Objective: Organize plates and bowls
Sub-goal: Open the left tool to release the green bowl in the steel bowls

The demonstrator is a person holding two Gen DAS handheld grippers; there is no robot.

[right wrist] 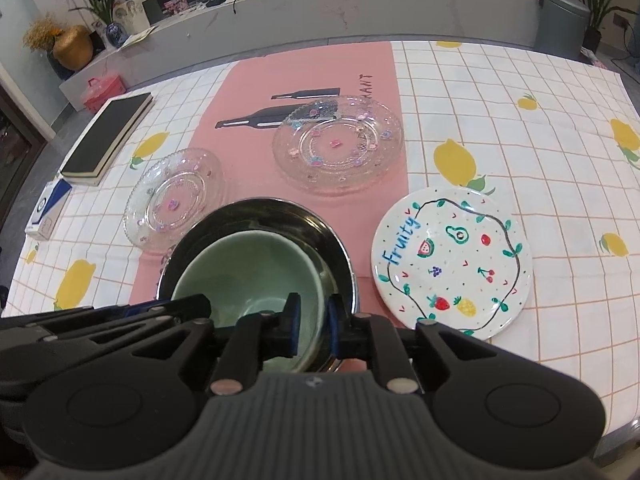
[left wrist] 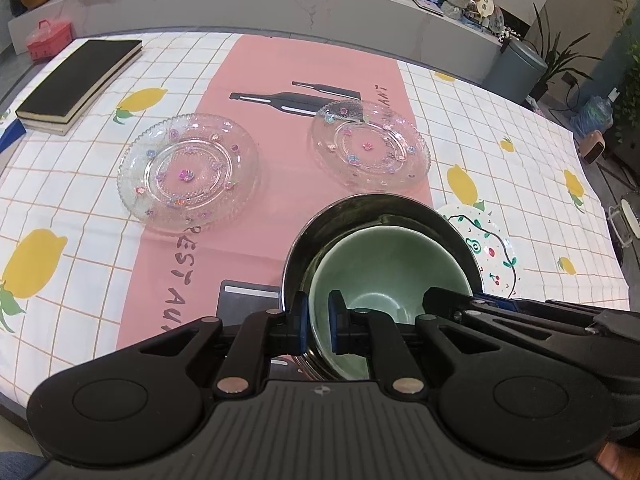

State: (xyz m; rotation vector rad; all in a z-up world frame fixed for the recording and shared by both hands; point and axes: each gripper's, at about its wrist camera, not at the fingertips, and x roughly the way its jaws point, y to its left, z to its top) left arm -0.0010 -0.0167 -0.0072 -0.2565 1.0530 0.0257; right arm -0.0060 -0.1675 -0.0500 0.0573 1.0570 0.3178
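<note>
Nearest us, our left gripper [left wrist: 318, 320] has its fingers pinched on the near rims of the green bowl [left wrist: 384, 268] and the steel bowl [left wrist: 352, 216] it nests in. Our right gripper [right wrist: 314, 322] straddles those rims, fingers slightly parted. Beyond, on the bench [right wrist: 520, 120], lie the fruit plate [right wrist: 452, 260] and two glass plates [left wrist: 188, 168].

Your left gripper [left wrist: 318, 322] hides the near rims of the steel bowl [left wrist: 340, 216] and green bowl [left wrist: 384, 264]. The steel bowl covers most of the fruit plate [left wrist: 496, 248] in the left view. The blue box [left wrist: 10, 134] is cut off at the edge.
</note>
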